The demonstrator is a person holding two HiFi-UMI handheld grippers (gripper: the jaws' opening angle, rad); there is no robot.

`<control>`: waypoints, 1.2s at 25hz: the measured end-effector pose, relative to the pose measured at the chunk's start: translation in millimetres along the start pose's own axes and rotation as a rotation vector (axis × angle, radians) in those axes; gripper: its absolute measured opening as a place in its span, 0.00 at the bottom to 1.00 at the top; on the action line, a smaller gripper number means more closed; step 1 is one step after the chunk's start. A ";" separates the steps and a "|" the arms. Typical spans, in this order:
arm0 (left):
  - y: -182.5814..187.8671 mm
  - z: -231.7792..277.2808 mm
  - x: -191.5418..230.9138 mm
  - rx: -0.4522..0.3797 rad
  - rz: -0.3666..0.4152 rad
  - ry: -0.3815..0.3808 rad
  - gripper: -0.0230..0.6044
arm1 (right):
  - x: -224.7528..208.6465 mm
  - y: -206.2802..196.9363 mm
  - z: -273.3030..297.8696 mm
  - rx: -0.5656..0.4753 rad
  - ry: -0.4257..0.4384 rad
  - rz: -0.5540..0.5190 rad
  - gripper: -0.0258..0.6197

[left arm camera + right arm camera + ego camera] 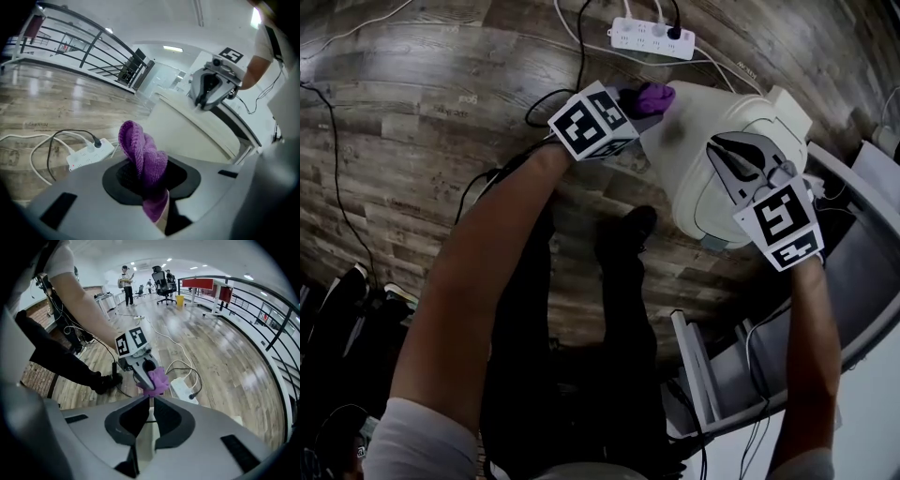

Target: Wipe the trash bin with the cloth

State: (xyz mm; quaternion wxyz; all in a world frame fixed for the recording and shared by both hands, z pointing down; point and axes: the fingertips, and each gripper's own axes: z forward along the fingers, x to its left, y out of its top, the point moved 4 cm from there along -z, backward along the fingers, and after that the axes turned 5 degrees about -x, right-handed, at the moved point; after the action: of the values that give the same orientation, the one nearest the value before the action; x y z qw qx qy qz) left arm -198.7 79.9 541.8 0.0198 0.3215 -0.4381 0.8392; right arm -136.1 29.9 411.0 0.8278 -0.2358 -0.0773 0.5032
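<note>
A white trash bin (712,141) leans tilted on the wood floor at the upper right of the head view. My left gripper (645,105) is shut on a purple cloth (657,95) and holds it against the bin's left side. In the left gripper view the cloth (141,157) bulges up out of the jaws and hides the tips, with the bin's wall (187,136) just beyond. My right gripper (724,150) points steeply down onto the bin's upper edge. In the right gripper view its jaws (151,401) stand nearly together on a thin cream edge of the bin (146,442).
A white power strip (652,37) with cables lies on the floor just behind the bin. A white desk frame (862,272) stands at the right, close to the bin. My own dark shoe (630,228) is in front of it. A railing (262,310) and distant people show far off.
</note>
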 end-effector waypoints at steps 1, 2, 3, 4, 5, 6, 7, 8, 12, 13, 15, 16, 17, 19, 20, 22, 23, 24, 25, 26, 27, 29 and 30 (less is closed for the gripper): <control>3.9 5.7 6.5 0.003 0.004 0.010 0.16 | 0.0 0.0 1.3 -0.009 0.005 -0.018 0.09; 8.2 11.8 12.8 0.004 0.010 0.022 0.16 | -0.1 0.1 2.6 -0.019 0.010 -0.038 0.09; 12.9 18.3 18.9 0.003 0.020 0.032 0.16 | -0.4 0.6 3.7 -0.029 0.017 -0.059 0.09; 17.8 25.1 24.3 0.003 0.033 0.040 0.16 | -0.6 1.2 4.1 -0.036 0.028 -0.080 0.09; 22.7 32.2 28.5 0.006 0.051 0.043 0.16 | -0.2 2.0 3.7 -0.042 0.043 -0.104 0.09; 27.1 39.3 31.5 0.010 0.073 0.042 0.16 | 1.1 2.7 2.5 -0.046 0.060 -0.133 0.09; 31.2 46.4 33.8 0.015 0.094 0.040 0.16 | 3.2 2.7 1.0 -0.051 0.074 -0.163 0.09; 35.3 53.4 35.9 0.016 0.110 0.038 0.16 | 5.5 2.0 -0.5 -0.056 0.083 -0.190 0.09; 47.5 79.8 36.6 0.027 0.153 0.010 0.16 | 11.6 -1.4 -5.8 -0.102 0.087 -0.250 0.09; 48.4 84.3 35.8 0.035 0.167 -0.001 0.16 | 11.7 -1.0 -6.7 -0.119 0.084 -0.250 0.09; 48.5 89.3 34.9 0.044 0.181 -0.021 0.16 | 11.1 0.1 -8.3 -0.149 0.079 -0.247 0.09; 47.7 90.6 34.2 0.043 0.179 -0.031 0.16 | 11.0 -0.1 -9.1 -0.158 0.077 -0.247 0.09; 46.2 91.3 32.9 0.041 0.175 -0.042 0.16 | 11.4 -0.8 -9.9 -0.164 0.078 -0.248 0.09; 42.8 91.0 29.5 0.036 0.168 -0.063 0.16 | 12.1 -2.2 -10.6 -0.173 0.080 -0.249 0.09; 41.9 90.0 27.8 0.034 0.170 -0.072 0.16 | 11.9 -2.6 -10.7 -0.176 0.081 -0.249 0.09; 41.8 87.9 24.0 0.036 0.186 -0.089 0.16 | 11.1 -3.6 -10.8 -0.174 0.081 -0.250 0.09; 41.5 86.8 21.6 0.038 0.195 -0.099 0.16 | 11.1 -4.4 -10.9 -0.171 0.082 -0.250 0.09; 40.9 85.6 18.9 0.040 0.203 -0.108 0.16 | 11.4 -5.2 -11.0 -0.169 0.083 -0.249 0.09; 40.0 84.4 16.5 0.044 0.212 -0.116 0.16 | 11.7 -5.5 -11.0 -0.167 0.083 -0.248 0.09; 39.2 83.1 14.3 0.048 0.224 -0.122 0.16 | 11.7 -5.5 -10.7 -0.164 0.083 -0.249 0.09; 38.5 81.6 12.6 0.053 0.237 -0.127 0.16 | 11.6 -5.2 -10.2 -0.162 0.083 -0.251 0.09; 36.6 77.1 9.0 0.058 0.260 -0.132 0.16 | 11.5 -4.0 -8.9 -0.156 0.082 -0.261 0.09; 35.3 74.6 6.4 0.056 0.266 -0.136 0.16 | 11.6 -3.7 -8.4 -0.152 0.083 -0.267 0.09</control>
State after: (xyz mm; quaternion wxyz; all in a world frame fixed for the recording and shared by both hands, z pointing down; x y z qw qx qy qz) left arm -175.9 0.8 550.4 -0.1304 0.3171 -0.4534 0.8227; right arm -124.5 36.0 404.1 0.8695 -0.3060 -0.1114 0.3713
